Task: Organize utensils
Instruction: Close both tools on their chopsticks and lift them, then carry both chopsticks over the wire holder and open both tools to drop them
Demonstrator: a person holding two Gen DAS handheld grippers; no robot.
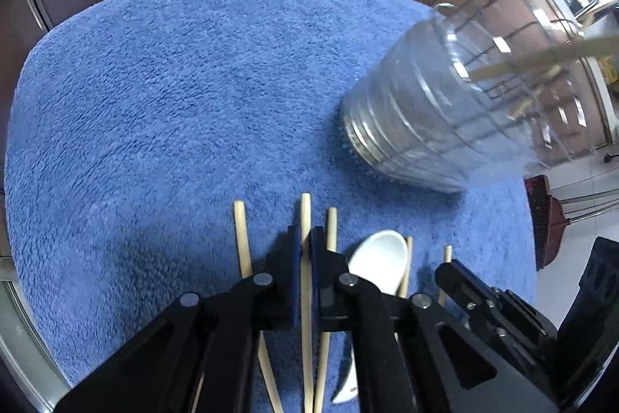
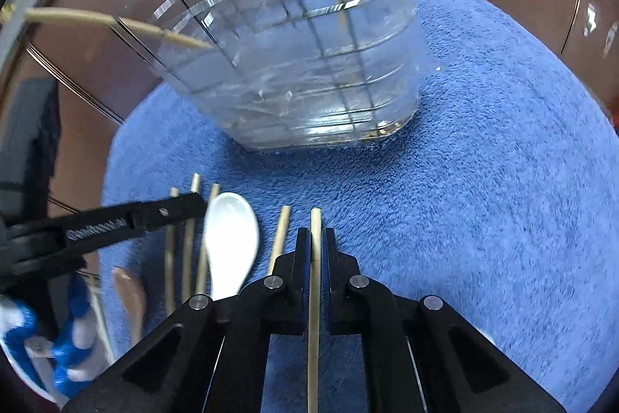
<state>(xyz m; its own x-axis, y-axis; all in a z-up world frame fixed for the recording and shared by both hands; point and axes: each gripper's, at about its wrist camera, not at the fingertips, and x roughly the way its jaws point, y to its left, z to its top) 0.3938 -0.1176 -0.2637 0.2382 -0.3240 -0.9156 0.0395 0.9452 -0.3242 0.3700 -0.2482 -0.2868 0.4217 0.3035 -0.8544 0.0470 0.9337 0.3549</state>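
Left wrist: left gripper (image 1: 305, 239) fingers clamp chopstick (image 1: 305, 208); right gripper (image 2: 316, 239) fingers clamp another chopstick (image 2: 315, 219).

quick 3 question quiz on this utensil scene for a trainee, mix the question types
1. True or false: the left claw is shut on a chopstick.
2. Multiple choice: the white spoon lies on
A. the blue towel
B. a metal tray
C. inside the clear holder
3. Fill in: the right claw grips a ____.

Key
1. True: both pads press on one stick.
2. A: the spoon lies on the towel between the loose chopsticks.
3. Chopstick: a wooden stick runs between its closed pads.
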